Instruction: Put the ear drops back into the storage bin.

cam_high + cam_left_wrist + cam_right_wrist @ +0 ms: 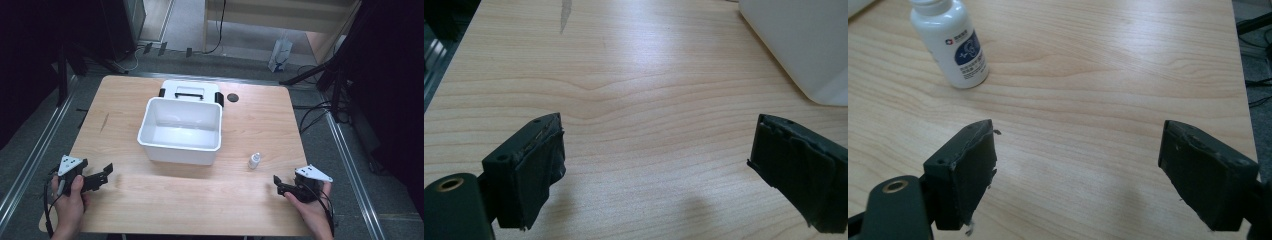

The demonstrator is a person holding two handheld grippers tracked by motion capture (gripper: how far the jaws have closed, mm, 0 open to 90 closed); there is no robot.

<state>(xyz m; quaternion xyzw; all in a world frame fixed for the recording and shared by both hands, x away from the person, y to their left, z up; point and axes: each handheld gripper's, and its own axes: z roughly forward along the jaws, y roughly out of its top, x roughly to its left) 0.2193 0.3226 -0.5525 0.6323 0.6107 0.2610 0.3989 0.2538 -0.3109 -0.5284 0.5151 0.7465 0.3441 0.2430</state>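
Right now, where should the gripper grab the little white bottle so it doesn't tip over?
Probably around its round body, below the cap, with the right gripper coming in level from the near side. The little white bottle stands upright and alone on the table, apart from the white box. Its sides look straight and narrow, so the open jaws should fit around them.

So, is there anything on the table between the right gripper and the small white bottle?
Nothing: bare wood lies between the right gripper and the small white bottle, as the high view shows.
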